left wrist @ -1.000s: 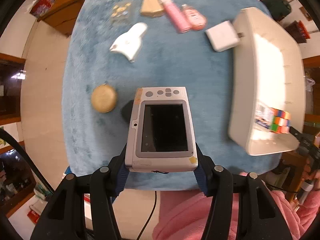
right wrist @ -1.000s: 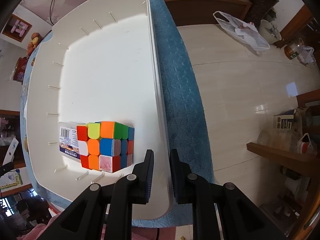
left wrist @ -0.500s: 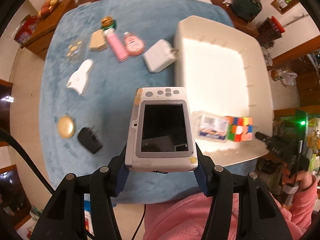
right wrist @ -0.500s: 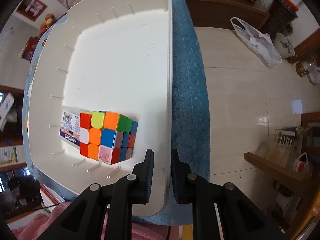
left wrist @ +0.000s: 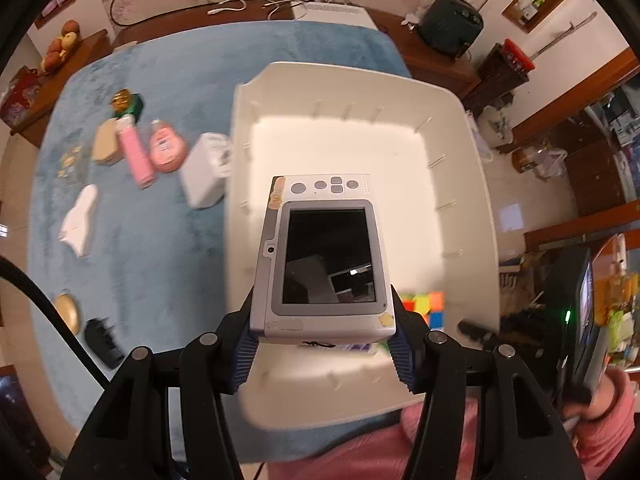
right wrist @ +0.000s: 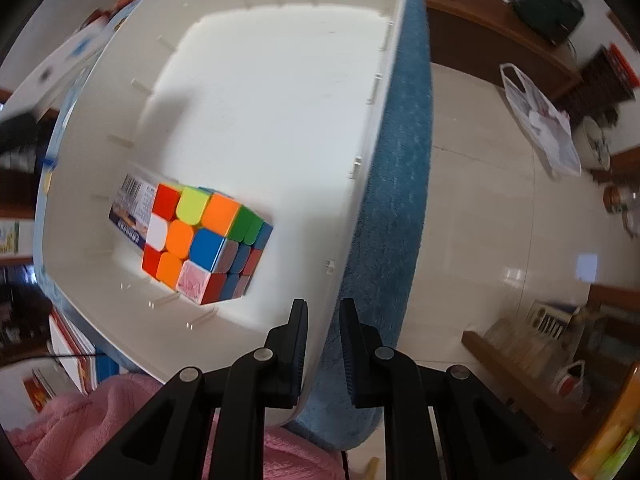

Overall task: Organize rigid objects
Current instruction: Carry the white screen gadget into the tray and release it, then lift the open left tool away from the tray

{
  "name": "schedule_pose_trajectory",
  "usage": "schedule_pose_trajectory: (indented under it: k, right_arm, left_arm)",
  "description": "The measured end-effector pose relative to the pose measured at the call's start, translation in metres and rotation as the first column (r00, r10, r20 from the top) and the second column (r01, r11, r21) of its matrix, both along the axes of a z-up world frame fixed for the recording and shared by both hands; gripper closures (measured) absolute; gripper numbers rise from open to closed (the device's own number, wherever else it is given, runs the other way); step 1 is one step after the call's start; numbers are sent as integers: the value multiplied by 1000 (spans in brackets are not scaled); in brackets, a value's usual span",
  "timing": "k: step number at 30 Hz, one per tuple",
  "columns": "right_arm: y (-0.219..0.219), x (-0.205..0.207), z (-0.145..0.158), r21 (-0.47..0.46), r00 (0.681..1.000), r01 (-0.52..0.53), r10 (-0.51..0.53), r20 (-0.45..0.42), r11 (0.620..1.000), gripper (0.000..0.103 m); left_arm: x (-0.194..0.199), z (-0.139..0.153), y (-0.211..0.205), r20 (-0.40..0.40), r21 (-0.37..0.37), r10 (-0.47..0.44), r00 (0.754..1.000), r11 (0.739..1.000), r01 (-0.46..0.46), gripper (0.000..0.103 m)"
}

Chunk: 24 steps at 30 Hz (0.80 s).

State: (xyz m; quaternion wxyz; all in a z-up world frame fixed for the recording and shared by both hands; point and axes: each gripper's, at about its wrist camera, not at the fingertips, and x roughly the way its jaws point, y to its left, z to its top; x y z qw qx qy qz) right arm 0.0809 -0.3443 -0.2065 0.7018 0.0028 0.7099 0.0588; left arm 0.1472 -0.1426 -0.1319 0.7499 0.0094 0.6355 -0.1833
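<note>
Camera (left wrist: 326,258) sits clamped between left fingers (left wrist: 245,350) above bin (left wrist: 452,128).

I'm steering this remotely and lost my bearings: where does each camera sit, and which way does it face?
Left wrist: on the left gripper, looking down over the grey handheld device it clamps, above the white plastic bin; pink sleeve shows.
Right wrist: on the right gripper, straddling the bin's wall, looking along it; pink sleeve shows.
Shared: the bin and the multicoloured puzzle cube.
</note>
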Motion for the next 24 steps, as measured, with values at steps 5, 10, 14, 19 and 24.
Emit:
schedule_pose_trajectory:
  k: [5, 10, 14, 19, 24]
  right_arm:
    - [12, -4, 2, -19, 995, -95, 95, 12, 995, 86]
    - [21, -9, 5, -39, 991, -132, 132, 17, 991, 86]
    - [22, -10, 5, -37, 991, -134, 134, 11, 990, 86]
    - [22, -10, 4, -38, 993, -120, 121, 5, 992, 86]
    - [20, -6, 4, -32, 997, -72, 72, -6, 997, 86]
  left_arm:
    - [14, -22, -13, -16, -17, 52, 999, 998, -52, 43]
    - [23, -39, -18, -52, -9, 93, 994, 996, -93, 43]
    - [23, -42, -18, -53, -8, 108, 993, 994, -109, 43]
    - [20, -27, -16, 14, -40, 96, 995, 995, -95, 43]
    - [17, -4, -8, 80, -83, 93, 992, 993, -86, 37]
